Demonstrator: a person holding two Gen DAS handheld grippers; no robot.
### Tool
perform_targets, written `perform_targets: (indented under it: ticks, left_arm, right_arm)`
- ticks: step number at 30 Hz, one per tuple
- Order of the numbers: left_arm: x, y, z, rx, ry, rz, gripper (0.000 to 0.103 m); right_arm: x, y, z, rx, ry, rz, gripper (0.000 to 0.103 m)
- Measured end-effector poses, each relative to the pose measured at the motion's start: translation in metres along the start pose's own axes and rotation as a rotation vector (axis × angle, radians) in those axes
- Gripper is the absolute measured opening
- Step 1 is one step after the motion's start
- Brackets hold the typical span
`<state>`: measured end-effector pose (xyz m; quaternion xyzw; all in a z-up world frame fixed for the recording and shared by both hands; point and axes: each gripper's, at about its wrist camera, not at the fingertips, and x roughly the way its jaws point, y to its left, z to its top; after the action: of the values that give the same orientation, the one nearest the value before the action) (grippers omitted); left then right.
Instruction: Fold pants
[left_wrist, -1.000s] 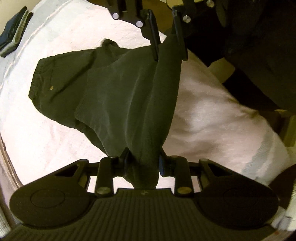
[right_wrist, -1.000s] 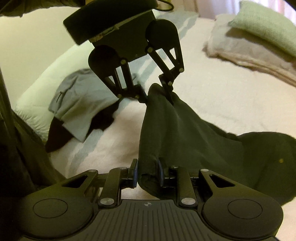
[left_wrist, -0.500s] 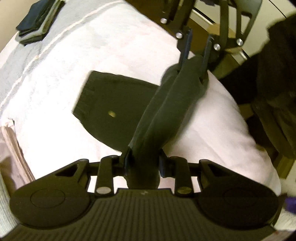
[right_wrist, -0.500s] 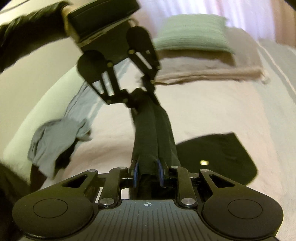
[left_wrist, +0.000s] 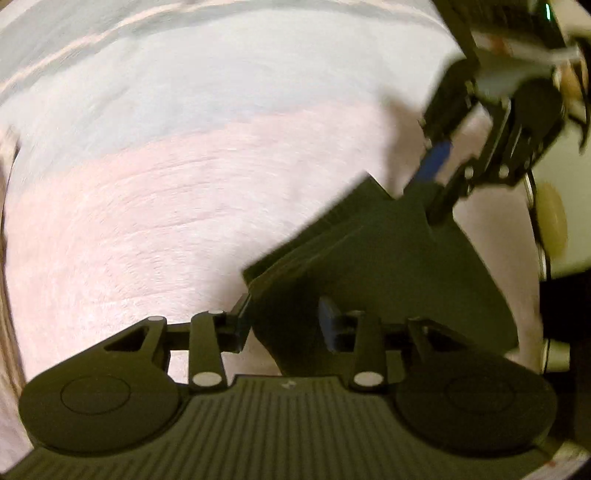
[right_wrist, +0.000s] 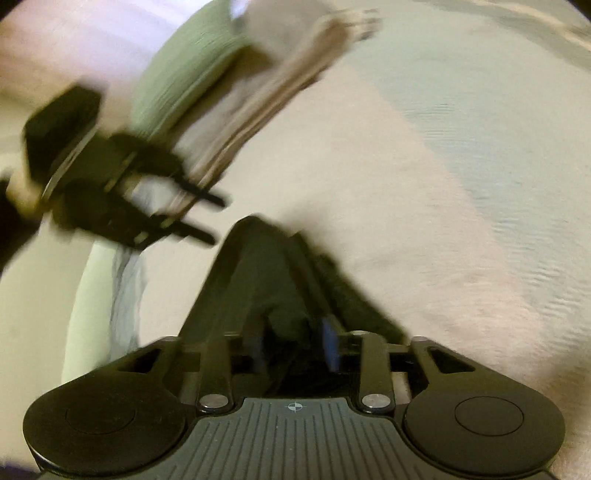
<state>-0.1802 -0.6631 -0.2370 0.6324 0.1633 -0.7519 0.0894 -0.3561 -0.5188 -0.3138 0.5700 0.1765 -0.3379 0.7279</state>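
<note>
The big bed (left_wrist: 184, 184) with its pale pink and grey cover is filling most of both views. A green pillow (right_wrist: 184, 74) and a folded beige blanket (right_wrist: 266, 96) are lying at the far end of it.

The dark pants (left_wrist: 369, 266) are lying on the bed in a folded bundle with a few layers showing at the edge. The pictures are blurry because both hands are moving fast.

The left gripper (left_wrist: 286, 325) is pointing down at the bed. Its jaws are opening. One end of the pants is sitting between the jaws, with the cloth close against the left jaw and some room beside the blue pad on the right jaw, so the jaws are not squeezing it now.

The right gripper (right_wrist: 291, 347) is at the other end of the pants. Its jaws are opening too, and they are standing wide. The cloth is lying loose between them, with a gap on both sides.

A second ago, both grippers were pinching the pants tight and holding them up in the air, so the cloth was hanging between them. Half a second ago, the pants were stretched like a rope from one gripper to the other. Now the pants are down on the bed and both grippers are letting go.
</note>
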Motion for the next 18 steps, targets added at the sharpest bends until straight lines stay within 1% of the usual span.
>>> perform_targets:
  ticks: [2,5,8,11,12,13,14,15,17,18]
  left_arm:
    - [0.000,0.011,-0.008,-0.094,-0.052,0.004,0.032]
    - [-0.004,0.013,-0.025,-0.183,-0.116,-0.021,0.034]
    - [-0.002,0.008,-0.047,-0.250,-0.146,-0.020,0.034]
    - [0.012,0.008,-0.058,-0.322,-0.188,-0.030,0.034]
    - [0.019,0.008,-0.059,-0.330,-0.201,-0.030,0.034]
    - [0.024,0.005,-0.058,-0.332,-0.204,-0.019,0.034]
    - [0.035,0.007,-0.055,-0.332,-0.201,-0.012,0.034]
    - [0.043,0.008,-0.052,-0.329,-0.196,-0.008,0.035]
    - [0.061,0.009,-0.047,-0.317,-0.182,0.008,0.036]
    - [0.068,0.010,-0.045,-0.316,-0.187,0.015,0.037]
  right_arm:
    - [-0.003,0.002,-0.007,0.030,-0.021,-0.028,0.058]
    - [-0.012,0.013,-0.020,0.072,-0.082,-0.037,0.062]
    - [-0.017,0.024,-0.034,0.119,-0.158,-0.021,0.063]
    - [-0.009,0.034,-0.041,0.136,-0.196,-0.036,0.063]
    - [-0.004,0.036,-0.041,0.127,-0.208,-0.062,0.060]
    - [-0.001,0.034,-0.040,0.128,-0.218,-0.105,0.054]
    - [0.003,0.028,-0.037,0.144,-0.221,-0.143,0.039]
    - [0.007,0.020,-0.034,0.162,-0.214,-0.168,0.035]
    - [0.015,0.001,-0.030,0.214,-0.208,-0.195,0.034]
    - [0.019,-0.006,-0.029,0.216,-0.201,-0.209,0.034]
